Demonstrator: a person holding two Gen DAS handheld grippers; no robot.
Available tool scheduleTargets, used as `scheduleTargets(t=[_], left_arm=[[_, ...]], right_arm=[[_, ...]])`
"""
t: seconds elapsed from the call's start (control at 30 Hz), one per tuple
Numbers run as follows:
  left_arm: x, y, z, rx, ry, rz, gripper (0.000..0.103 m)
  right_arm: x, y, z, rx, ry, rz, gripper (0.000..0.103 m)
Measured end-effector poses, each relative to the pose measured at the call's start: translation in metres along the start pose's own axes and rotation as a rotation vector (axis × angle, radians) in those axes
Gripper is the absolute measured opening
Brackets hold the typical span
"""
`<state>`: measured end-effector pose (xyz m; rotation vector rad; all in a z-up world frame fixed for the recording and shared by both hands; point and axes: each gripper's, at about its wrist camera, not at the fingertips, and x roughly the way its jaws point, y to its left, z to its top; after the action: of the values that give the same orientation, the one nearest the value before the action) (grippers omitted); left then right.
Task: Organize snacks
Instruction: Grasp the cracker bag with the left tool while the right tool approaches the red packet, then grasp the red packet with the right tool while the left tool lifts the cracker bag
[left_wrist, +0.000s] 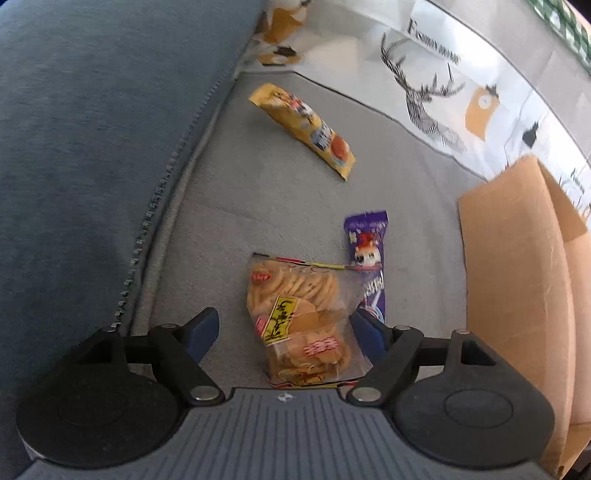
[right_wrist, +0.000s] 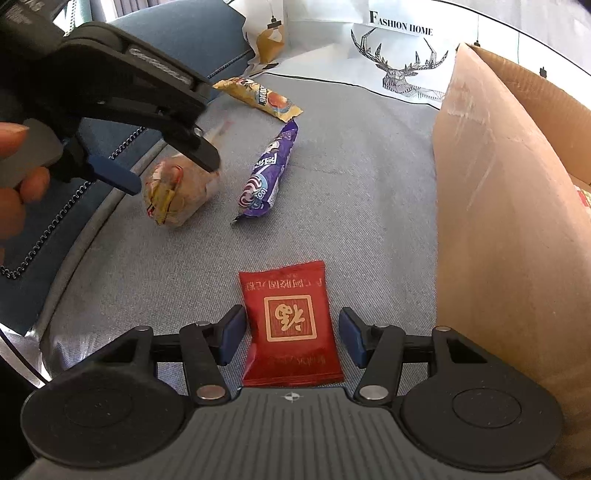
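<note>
- A blue cushion (left_wrist: 92, 147) is being seen along the left edge, with the grey seat (left_wrist: 258, 206) beside it.
- The left gripper (left_wrist: 284, 334) is being held released over the cracker bag (left_wrist: 303, 317); its jaws are standing wide, the bag is lying between them, and neither pad is seen pressing on it.
- The cracker bag is lying straight ahead of this gripper, with its long axis running away from the camera, roughly across the line between the pads, so a straight descent and squeeze is judged to be what the coming move calls for.
- A purple wrapper (left_wrist: 367, 254) is lying just beside the bag on its right and is seen partly under the bag's corner; it is judged at risk of being caught by the right-hand pad.
- A yellow packet (left_wrist: 306, 129) is lying well apart, farther up the seat.
- The right gripper (right_wrist: 291, 334) is being held open around the red packet (right_wrist: 290, 325), with gaps showing on both sides; the packet's long axis is pointing away from the camera.
- The cardboard box (right_wrist: 498, 221) is standing at the far right, nearer the right gripper, and is judged the likely place for the snacks.
</note>
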<state>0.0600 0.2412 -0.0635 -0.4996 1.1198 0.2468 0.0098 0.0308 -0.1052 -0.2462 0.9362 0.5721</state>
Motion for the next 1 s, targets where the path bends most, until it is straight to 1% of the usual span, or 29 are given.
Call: scheduleTargets(t=[0.03,0.1,0.13,0.2,0.33,0.43,0.6,0.73,1.0], left_arm=[[0.002,-0.002,0.0,0.009,0.005,0.002,0.083],[0.006,-0.008,0.0,0.026,0.01,0.011,0.083],[0.008,-0.011,-0.001,0.035,0.011,0.019,0.083],[0.011,-0.015,-0.002,0.055,0.021,0.036,0.081],[0.016,-0.021,-0.003,0.084,0.031,0.051,0.058],[0.012,-0.025,-0.004,0.093,0.008,0.04,0.054],[-0.008,-0.029,-0.005,0.093,-0.067,0.015,0.053],[-0.026,-0.033,-0.006,0.098,-0.129,0.026,0.053],[-0.068,-0.046,-0.011,0.113,-0.29,0.006,0.053]], right_arm=[[0.0,0.001,0.0,-0.005,-0.002,-0.001,0.058],[0.0,0.003,0.0,-0.012,-0.007,-0.002,0.054],[0.0,0.004,0.0,-0.015,-0.009,0.001,0.049],[-0.003,0.006,-0.002,-0.029,-0.014,0.005,0.046],[-0.005,0.006,-0.001,-0.03,-0.023,0.012,0.044],[-0.013,0.007,0.002,-0.028,-0.061,0.01,0.043],[-0.034,0.01,0.007,-0.037,-0.14,0.013,0.043],[-0.056,0.008,0.011,-0.025,-0.214,0.016,0.043],[-0.113,-0.006,0.021,-0.009,-0.414,0.032,0.043]])
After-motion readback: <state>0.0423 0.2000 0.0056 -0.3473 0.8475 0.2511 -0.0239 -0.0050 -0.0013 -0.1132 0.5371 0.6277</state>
